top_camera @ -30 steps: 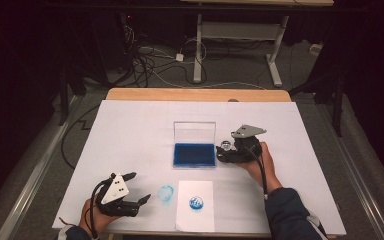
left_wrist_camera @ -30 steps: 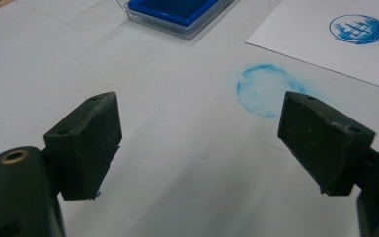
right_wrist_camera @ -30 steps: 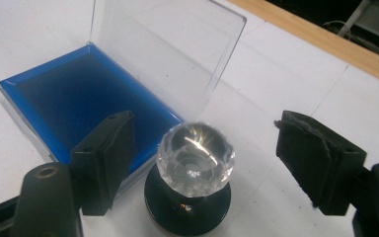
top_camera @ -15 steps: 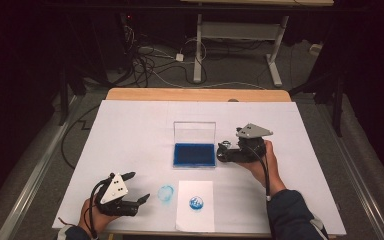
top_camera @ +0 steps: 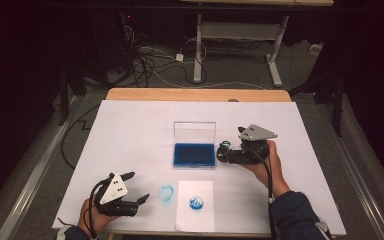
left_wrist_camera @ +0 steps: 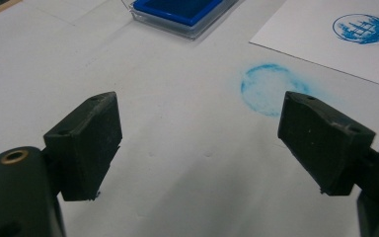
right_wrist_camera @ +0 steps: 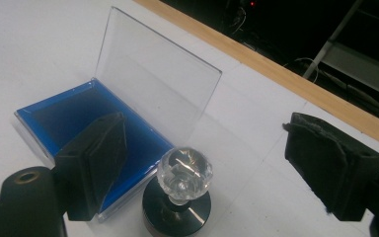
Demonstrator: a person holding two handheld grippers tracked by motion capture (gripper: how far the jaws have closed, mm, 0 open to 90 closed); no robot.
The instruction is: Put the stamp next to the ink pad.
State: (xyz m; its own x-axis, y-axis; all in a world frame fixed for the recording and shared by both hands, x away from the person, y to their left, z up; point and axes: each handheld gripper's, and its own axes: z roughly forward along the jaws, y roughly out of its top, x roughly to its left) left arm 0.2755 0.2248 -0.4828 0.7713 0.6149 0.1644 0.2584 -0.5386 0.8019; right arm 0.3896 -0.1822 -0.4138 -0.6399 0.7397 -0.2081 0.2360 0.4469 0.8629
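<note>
Both jaws of the right gripper [right_wrist_camera: 202,173] have just been opened; the crystal-knobbed stamp [right_wrist_camera: 180,197] is released beside the ink pad [right_wrist_camera: 69,118].

Open table [top_camera: 130,130] lies left of the ink pad [top_camera: 194,155], whose upright lid [top_camera: 194,132] blocks passage behind, while the stamp [right_wrist_camera: 180,197] stands just beside its right edge.

White-covered surface [top_camera: 130,130] with bare wooden strip [top_camera: 195,94] along far edge. Blue ring smudge [top_camera: 165,193] near front edge. White paper sheet [top_camera: 195,220] just beside smudge, touching front edge, bearing round blue print [top_camera: 196,203]. Cables [top_camera: 145,55] on floor beyond far edge.
</note>
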